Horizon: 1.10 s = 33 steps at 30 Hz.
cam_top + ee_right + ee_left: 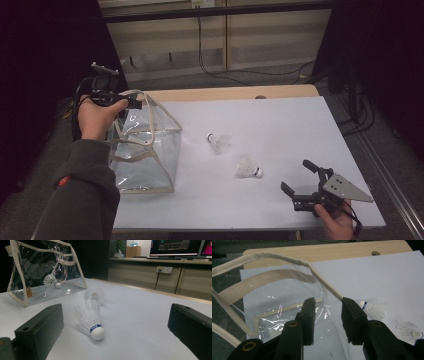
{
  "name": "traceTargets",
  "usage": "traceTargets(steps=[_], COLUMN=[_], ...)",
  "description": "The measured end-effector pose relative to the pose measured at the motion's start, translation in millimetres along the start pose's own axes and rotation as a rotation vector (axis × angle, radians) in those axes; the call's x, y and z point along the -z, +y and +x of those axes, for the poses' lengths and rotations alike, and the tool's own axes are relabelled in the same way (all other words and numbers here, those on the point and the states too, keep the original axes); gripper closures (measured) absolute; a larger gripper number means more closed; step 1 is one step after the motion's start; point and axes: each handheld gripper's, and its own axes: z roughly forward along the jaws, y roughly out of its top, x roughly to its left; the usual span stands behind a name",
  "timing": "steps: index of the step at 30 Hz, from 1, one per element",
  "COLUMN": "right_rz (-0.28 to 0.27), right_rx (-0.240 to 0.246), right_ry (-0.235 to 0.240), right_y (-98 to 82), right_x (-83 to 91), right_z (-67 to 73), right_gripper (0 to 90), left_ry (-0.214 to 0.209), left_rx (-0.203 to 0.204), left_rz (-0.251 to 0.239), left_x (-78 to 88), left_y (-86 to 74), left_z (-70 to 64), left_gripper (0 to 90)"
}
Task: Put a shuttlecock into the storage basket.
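The left tool (134,101) hovered at the upper rim of the clear plastic bag with cream fabric trim (150,165), which stood at the left side of the white-covered worktop (280,125); its jaws stood partly apart with the bag's thin cream edge and clear wall between them, the pads not pressing on it. Inside the bag lay one white feathered shuttlecock (52,280). Two more white shuttlecocks lay on the bare worktop, well apart from the bag: one with a blue band (248,168) nearer the right tool (297,177), the other (218,142) just beyond it. The right tool rested low at the worktop's near right corner, jaws wide apart, empty
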Motion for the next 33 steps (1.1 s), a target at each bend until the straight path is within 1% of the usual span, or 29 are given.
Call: traceTargets(steps=[6, 7, 10, 14, 21, 24, 28, 30, 33], right_rz=[-0.002, -0.001, -0.003, -0.003, -0.001, -0.001, -0.002, -0.002, -0.002], right_rx=[-0.004, -0.004, -0.006, -0.003, -0.001, 0.0, -0.002, -0.001, -0.002], right_ry=[0.0, 0.0, 0.0, 0.002, 0.003, 0.003, 0.002, 0.002, 0.004], right_y=[0.1, 0.2, 0.3, 0.4, 0.6, 0.6, 0.7, 0.7, 0.8], right_x=[0.1, 0.1, 0.1, 0.3, 0.2, 0.2, 0.3, 0.4, 0.4], right_z=[0.1, 0.1, 0.2, 0.1, 0.5, 0.4, 0.3, 0.3, 0.6], right_gripper=[0.3, 0.3, 0.3, 0.3, 0.3, 0.3, 0.3, 0.3, 0.3], left_ry=[-0.033, -0.04, -0.062, -0.083, -0.13, -0.151, -0.171, -0.188, -0.198], left_rx=[-0.012, -0.005, -0.008, -0.023, -0.048, -0.05, -0.056, -0.065, -0.072], left_rz=[-0.008, -0.018, -0.024, -0.022, -0.014, -0.016, -0.022, -0.018, -0.02], left_x=[7.5, 8.4, 11.6, 15.4, 14.9, 14.3, 13.7, 13.4, 12.5], left_y=[1.1, 1.2, 1.9, 2.9, 3.3, 3.1, 2.5, 2.4, 2.1], left_z=[-3.3, -4.4, -6.6, -10.9, -22.7, -27.8, -35.0, -38.0, -43.0], left_gripper=[59.8, 59.0, 56.4, 54.3, 48.4, 43.6, 42.0, 41.1, 38.8])
